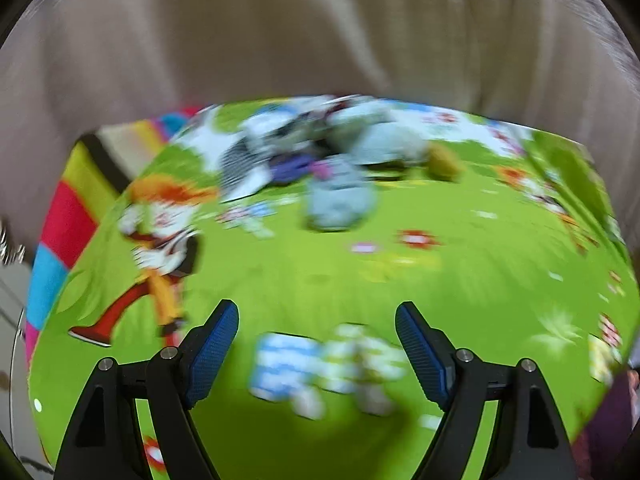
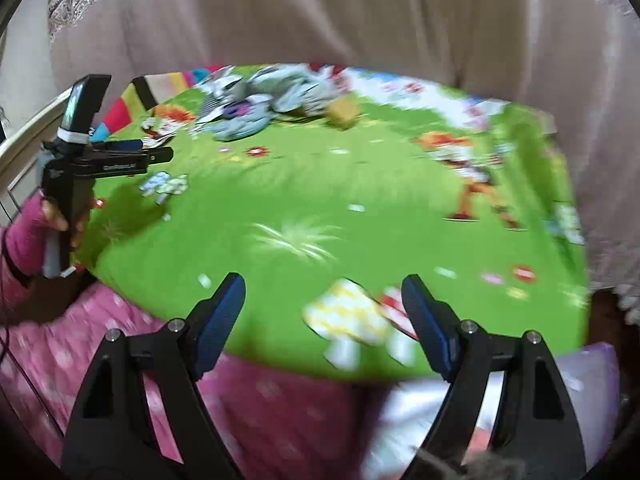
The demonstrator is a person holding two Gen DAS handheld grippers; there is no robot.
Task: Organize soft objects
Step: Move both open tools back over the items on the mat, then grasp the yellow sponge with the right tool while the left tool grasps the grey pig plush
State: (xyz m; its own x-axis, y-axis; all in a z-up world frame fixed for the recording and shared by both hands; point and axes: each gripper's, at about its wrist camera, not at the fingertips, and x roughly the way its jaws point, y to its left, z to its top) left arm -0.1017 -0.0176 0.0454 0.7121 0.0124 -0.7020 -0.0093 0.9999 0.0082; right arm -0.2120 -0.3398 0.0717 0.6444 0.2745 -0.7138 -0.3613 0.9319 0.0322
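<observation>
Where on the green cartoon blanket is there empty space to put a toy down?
The big middle of the green blanket is bare, from the pile of soft things at the far edge down to the near edge. The open left hand-held gripper and open right hand-held gripper hover over free cloth. It is crowded only around that pile and the yellow lump beside it.
</observation>
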